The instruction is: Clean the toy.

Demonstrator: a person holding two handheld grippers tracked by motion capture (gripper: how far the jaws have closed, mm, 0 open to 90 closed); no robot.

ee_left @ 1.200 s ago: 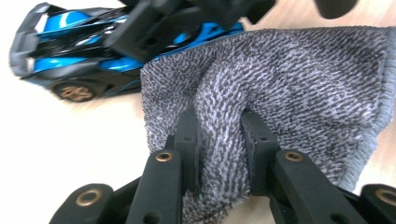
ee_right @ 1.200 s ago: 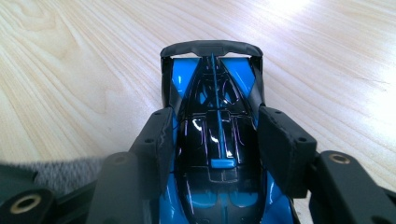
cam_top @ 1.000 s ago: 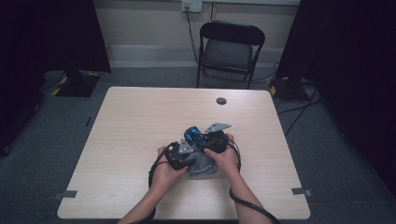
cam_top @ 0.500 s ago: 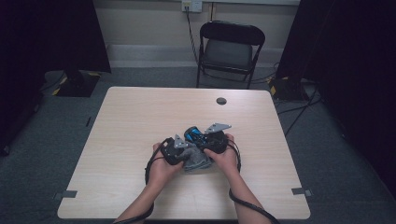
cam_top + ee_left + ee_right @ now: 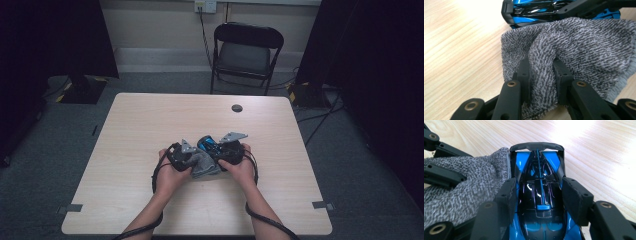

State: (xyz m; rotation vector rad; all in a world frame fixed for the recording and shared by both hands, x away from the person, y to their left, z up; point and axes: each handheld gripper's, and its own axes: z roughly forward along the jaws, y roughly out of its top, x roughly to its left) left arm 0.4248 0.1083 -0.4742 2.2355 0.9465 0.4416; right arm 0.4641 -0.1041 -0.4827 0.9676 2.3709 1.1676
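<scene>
One blue-and-black toy car [image 5: 540, 195] and one grey cloth [image 5: 579, 52] lay touching at mid-worktop [image 5: 150, 125]. The left gripper [image 5: 541, 72] fingers pinched a cloth fold; the right gripper [image 5: 539, 195] fingers clasped the car's flanks. One dark disc [image 5: 237, 108] lay well apart; one folding chair [image 5: 247, 50] stood beyond.

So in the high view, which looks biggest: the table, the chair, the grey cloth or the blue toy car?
1. table
2. chair, though it stands farther back, so it may look smaller than it is
3. grey cloth
4. blue toy car, partly hidden
</scene>
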